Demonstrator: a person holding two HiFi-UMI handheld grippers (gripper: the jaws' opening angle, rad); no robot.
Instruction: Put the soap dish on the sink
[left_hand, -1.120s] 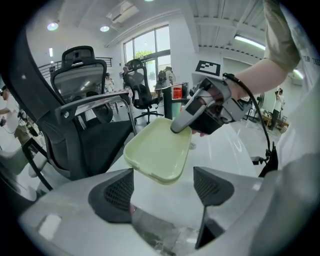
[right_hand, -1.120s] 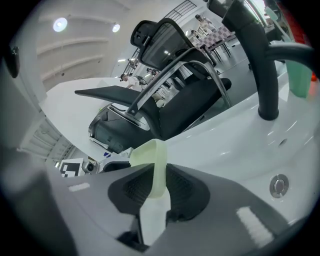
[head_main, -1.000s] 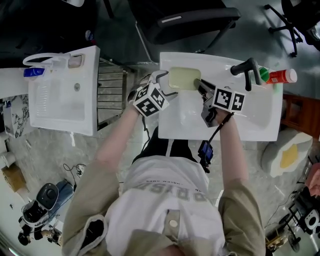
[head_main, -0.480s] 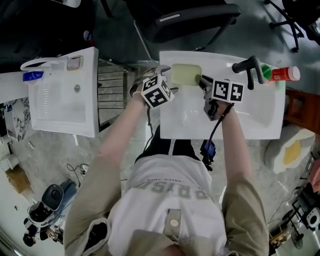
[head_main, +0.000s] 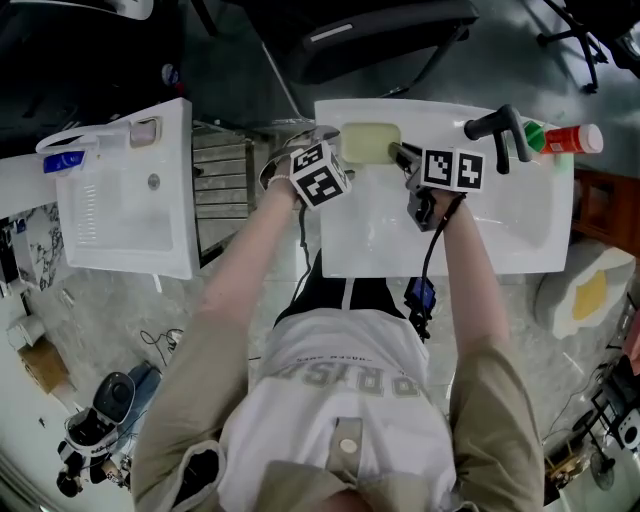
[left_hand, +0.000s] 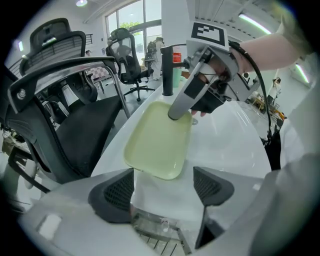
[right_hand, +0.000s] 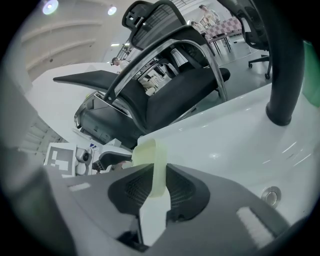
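Change: dish (head_main: 370, 142) now nearer the sink's back edge than a second ago; both grippers moved that way with it, and the left cube has turned
Dish: pale yellow-green shallow tray, rounded corners, smooth and glossy, seemingly plastic; over the back left corner of the sink (head_main: 450, 250), but I cannot tell whether it touches the ledge
Right gripper (right_hand: 152, 187): pads closed on the dish's thin raised rim (right_hand: 147, 160), at its right end
Left gripper (left_hand: 165, 187): jaws apart, ribbed dark pads on nothing; the near end of the dish (left_hand: 157, 142) lies just ahead of them, untouched
Sink: white, glazed and shiny, rectangular with a rounded basin
Tap (head_main: 500, 135): black, matt, at the back rim right of the dish
Bottle (head_main: 570, 140): red with a green end, lying at the back right corner
Room: second white sink (head_main: 125, 190) to the left, black mesh office chair (head_main: 380, 40) behind, grey mottled floor, windows further off
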